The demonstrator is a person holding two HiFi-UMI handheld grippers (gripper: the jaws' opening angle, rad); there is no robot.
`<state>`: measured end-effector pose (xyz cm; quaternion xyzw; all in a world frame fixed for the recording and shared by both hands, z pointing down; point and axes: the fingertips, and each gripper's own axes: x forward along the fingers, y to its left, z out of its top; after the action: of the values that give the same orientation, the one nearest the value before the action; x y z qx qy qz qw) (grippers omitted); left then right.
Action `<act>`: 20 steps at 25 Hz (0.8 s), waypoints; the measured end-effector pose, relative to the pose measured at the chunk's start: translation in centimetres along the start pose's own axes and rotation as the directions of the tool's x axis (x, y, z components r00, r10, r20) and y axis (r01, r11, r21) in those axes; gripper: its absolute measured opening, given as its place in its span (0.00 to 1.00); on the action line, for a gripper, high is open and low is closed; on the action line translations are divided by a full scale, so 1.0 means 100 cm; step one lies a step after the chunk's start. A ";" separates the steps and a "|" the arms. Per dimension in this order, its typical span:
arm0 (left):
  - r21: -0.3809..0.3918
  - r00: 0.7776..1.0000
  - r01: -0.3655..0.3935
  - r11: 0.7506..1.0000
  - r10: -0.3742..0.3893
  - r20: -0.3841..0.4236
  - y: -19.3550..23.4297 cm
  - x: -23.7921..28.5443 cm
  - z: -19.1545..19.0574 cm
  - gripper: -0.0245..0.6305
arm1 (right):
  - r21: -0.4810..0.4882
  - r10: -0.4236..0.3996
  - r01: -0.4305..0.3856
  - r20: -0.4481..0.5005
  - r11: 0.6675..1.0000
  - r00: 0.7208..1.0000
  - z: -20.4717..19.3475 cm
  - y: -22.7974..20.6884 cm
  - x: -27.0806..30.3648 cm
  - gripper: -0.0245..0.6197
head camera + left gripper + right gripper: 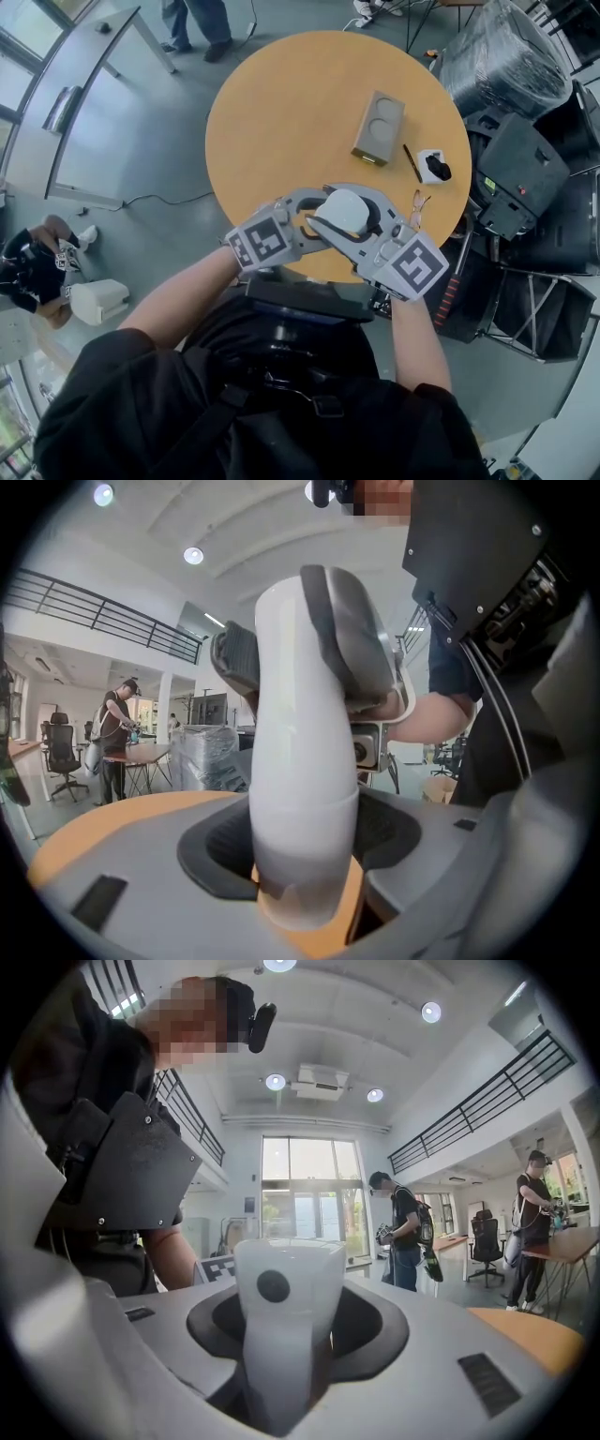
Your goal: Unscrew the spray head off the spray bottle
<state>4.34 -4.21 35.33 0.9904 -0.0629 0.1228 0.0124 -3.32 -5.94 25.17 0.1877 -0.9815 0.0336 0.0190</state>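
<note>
The left claw (305, 855) is clamped round the body of the white spray bottle (300, 724), and the right claw (281, 1335) is clenched on its spray head (286, 1283). The bottle is held in the air over the near edge of the round counter (281, 112).

Soft, even daylight is filling the head view, and the table (281, 112) is showing only faint shadows and no glare. Fisheye bending is curving lines toward every edge, and black vignette is ringing both gripper views. In the left gripper view, lamps (193, 555) are glowing at eleven o'clock, while the close bottle (300, 761) is looking soft and out of focus. In the right gripper view, a spotlight (430, 1012) is shining at one o'clock, the window (305, 1199) at centre is blowing out white, and the spray head (281, 1316) is sitting in mild shade.
</note>
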 end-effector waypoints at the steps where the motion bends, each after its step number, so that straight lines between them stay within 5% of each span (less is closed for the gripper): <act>1: 0.003 1.000 0.014 1.000 -0.014 0.003 -0.001 -0.003 0.001 0.50 | -0.007 0.006 -0.006 0.005 1.000 1.000 0.002 0.002 0.002 0.35; 10: 0.007 0.991 0.131 0.991 -0.132 0.015 -0.013 -0.008 0.006 0.50 | 0.000 0.073 -0.073 0.036 0.997 0.997 0.008 0.009 -0.001 0.36; 16: -0.026 0.950 0.310 0.950 -0.309 0.034 -0.034 -0.019 0.011 0.50 | 0.065 0.263 -0.263 0.007 0.963 0.965 0.011 0.033 -0.001 0.35; 20: -0.035 0.954 0.300 0.953 -0.299 0.030 -0.032 -0.021 0.009 0.50 | 0.049 0.256 -0.257 0.034 0.965 0.966 0.013 0.030 0.000 0.36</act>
<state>2.97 -0.77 33.88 0.9894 0.0855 0.1064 0.0495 -4.51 -3.27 23.72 0.0600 -0.9964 0.0592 -0.0038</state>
